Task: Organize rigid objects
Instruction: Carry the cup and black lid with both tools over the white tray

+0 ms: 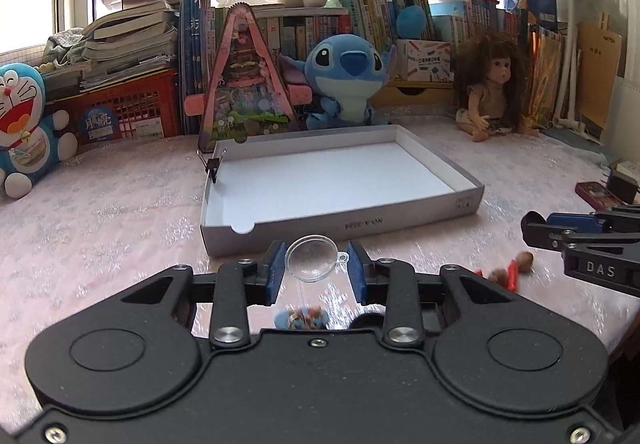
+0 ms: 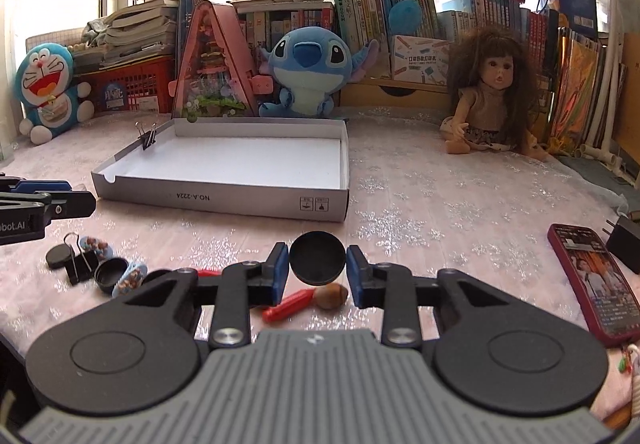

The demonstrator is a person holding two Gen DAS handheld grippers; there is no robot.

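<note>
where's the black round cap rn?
Right wrist view, centre: the black round cap is clamped between the right gripper pads, above the nut and red piece, short of the open box.

A binder clip [image 2: 147, 140] sits on the tray's [image 2: 224, 200] left wall, plush toy [image 2: 306, 72] behind the tray.

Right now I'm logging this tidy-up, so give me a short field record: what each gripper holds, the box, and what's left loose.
left gripper: shut on clear plastic half-dome
right gripper: shut on round black cap
container: shallow grey cardboard box lid with white inside, black binder clip on its left wall, nothing lying in it
still loose on pink cloth: red plastic peg, brown nut, second black binder clip, small black caps
nearby: red-cased phone at right
</note>
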